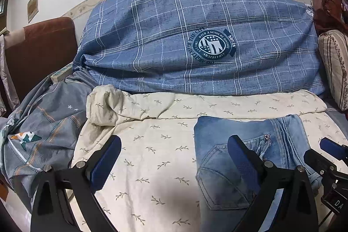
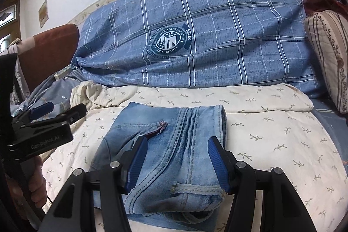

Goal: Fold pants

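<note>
The light blue jeans [image 2: 174,158] lie folded into a compact stack on the cream leaf-print sheet [image 2: 271,136], waistband and belt loop toward me. My right gripper [image 2: 177,142] hovers over the stack with both blue pads apart; no fabric is pinched between them. In the left wrist view the jeans [image 1: 219,177] sit at the right. My left gripper [image 1: 174,141] is spread wide over bare sheet [image 1: 152,166], and its right finger overlaps the stack's left part. The right gripper [image 1: 330,151] shows at that view's right edge, and the left gripper [image 2: 58,113] at the right wrist view's left.
A bulky blue plaid duvet [image 1: 195,40] with a round crest lies along the wall behind the sheet. A grey-blue quilt [image 1: 43,127] is bunched at the left beside a brown headboard [image 1: 43,49]. A striped cushion [image 1: 335,66] stands at the right. A hand [image 2: 37,184] holds the left gripper's handle.
</note>
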### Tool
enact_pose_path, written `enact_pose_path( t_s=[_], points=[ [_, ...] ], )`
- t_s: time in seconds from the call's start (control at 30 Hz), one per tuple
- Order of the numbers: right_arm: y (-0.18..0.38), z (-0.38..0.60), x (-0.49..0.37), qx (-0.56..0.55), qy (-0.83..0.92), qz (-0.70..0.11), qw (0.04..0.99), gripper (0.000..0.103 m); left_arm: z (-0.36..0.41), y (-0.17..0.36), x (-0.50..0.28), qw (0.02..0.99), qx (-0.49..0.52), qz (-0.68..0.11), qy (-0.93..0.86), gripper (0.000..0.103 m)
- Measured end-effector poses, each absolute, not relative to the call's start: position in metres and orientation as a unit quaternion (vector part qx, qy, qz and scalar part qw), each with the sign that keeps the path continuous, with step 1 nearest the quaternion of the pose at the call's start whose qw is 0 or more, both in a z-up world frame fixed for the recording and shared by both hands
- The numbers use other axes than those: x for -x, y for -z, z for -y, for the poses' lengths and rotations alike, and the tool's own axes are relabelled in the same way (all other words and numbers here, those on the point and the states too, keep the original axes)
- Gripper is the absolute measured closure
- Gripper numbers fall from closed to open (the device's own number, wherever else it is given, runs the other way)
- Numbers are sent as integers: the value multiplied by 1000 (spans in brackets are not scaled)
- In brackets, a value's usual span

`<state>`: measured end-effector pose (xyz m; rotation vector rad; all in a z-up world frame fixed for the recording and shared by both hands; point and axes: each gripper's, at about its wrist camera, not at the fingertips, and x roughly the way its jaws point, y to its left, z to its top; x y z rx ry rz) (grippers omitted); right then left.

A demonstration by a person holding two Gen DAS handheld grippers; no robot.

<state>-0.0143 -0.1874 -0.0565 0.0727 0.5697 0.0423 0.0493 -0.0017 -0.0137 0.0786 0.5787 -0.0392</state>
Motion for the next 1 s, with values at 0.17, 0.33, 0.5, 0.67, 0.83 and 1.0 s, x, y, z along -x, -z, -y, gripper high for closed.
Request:
enact_pose_path(
  t_s=[0.17, 0.33, 0.5, 0.67, 0.83, 1.0],
  points=[
    [55, 188, 15, -41, -19, -278, 960, 42, -2, 13, -50, 958, -33, -285, 16, 5],
    [54, 188, 16, -41, -19, -274, 961, 42, -3, 14, -51, 957, -31, -287, 15, 5],
    [53, 188, 18, -41, -19, -271, 962, 42, -4, 13, -49, 958, -30, -283, 12, 5],
    [53, 188, 18, -41, -20, -269, 962, 42, -4, 13, -49, 959, -31, -283, 12, 5],
    [53, 187, 19, -40, -19, -267, 963, 42, -2, 13, -49, 958, -36, -284, 15, 5],
    [53, 187, 18, -41, -19, -268, 962, 42, -2, 14, -49, 958, -37, -285, 15, 5]
  ],
)
